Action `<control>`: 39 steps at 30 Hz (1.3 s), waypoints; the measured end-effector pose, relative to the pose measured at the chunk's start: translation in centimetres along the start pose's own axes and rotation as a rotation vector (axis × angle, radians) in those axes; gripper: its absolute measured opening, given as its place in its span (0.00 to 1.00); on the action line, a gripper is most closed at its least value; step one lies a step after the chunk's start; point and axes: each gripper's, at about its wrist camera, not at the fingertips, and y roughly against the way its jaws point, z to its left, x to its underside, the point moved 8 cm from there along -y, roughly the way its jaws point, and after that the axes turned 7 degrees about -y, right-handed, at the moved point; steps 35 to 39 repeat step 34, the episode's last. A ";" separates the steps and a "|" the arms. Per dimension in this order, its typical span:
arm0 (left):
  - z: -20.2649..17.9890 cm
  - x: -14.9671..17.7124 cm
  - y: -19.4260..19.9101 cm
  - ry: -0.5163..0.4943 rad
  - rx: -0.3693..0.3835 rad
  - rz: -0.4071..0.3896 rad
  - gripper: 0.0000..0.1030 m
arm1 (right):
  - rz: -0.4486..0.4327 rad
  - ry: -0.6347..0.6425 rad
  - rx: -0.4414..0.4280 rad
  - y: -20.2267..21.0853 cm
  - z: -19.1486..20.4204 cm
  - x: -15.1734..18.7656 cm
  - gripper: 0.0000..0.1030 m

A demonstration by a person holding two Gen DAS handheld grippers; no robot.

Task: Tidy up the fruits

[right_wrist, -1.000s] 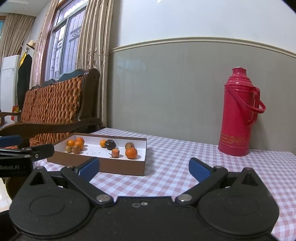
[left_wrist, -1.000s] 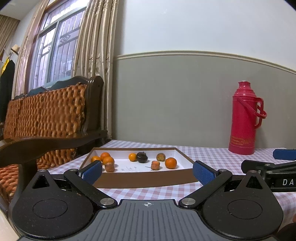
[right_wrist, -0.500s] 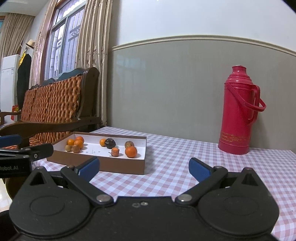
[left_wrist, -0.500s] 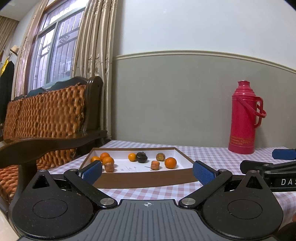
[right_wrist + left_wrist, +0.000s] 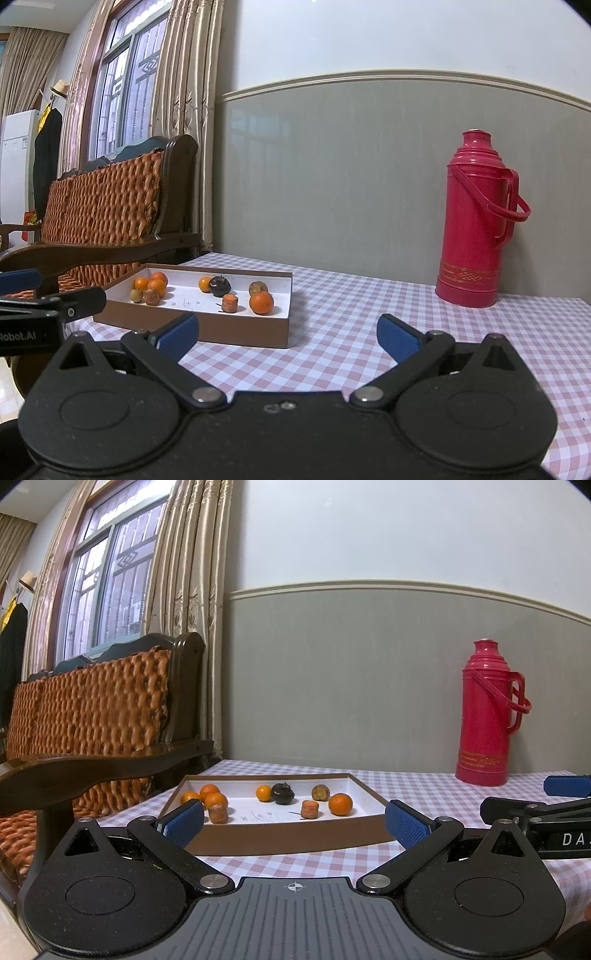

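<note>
A shallow brown box (image 5: 280, 836) (image 5: 192, 325) with a white floor lies on the checked table. In it are several small oranges, one at the right (image 5: 340, 804) (image 5: 261, 302), a dark round fruit (image 5: 282, 794) (image 5: 219, 286), two carrot stubs (image 5: 309, 809) (image 5: 229, 303) and a brownish fruit (image 5: 320, 792). My left gripper (image 5: 294, 823) is open, just short of the box's near wall. My right gripper (image 5: 288, 334) is open too, over bare cloth to the right of the box. Neither holds anything.
A tall red thermos (image 5: 484, 716) (image 5: 474, 221) stands at the back right by the grey wall. A wooden bench with woven cushions (image 5: 92, 709) lies left of the table. The pink checked tablecloth (image 5: 369, 306) stretches between box and thermos.
Almost nothing differs; the right wrist view has shifted very slightly, and both grippers stay open in place.
</note>
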 end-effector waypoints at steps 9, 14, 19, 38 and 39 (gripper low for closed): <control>0.1 0.0 0.1 -0.001 0.000 -0.002 1.00 | -0.001 0.000 0.002 0.0 0.0 0.0 0.94; 0.1 0.0 0.1 -0.002 0.001 -0.003 1.00 | -0.001 -0.002 0.003 0.0 0.0 0.0 0.94; 0.0 -0.1 0.2 -0.005 -0.004 -0.006 1.00 | -0.002 -0.003 0.004 0.0 0.0 -0.1 0.94; 0.5 -0.1 0.3 0.016 -0.020 -0.021 1.00 | -0.002 -0.004 0.003 0.0 0.0 -0.1 0.94; 0.5 -0.1 0.3 0.016 -0.020 -0.021 1.00 | -0.002 -0.004 0.003 0.0 0.0 -0.1 0.94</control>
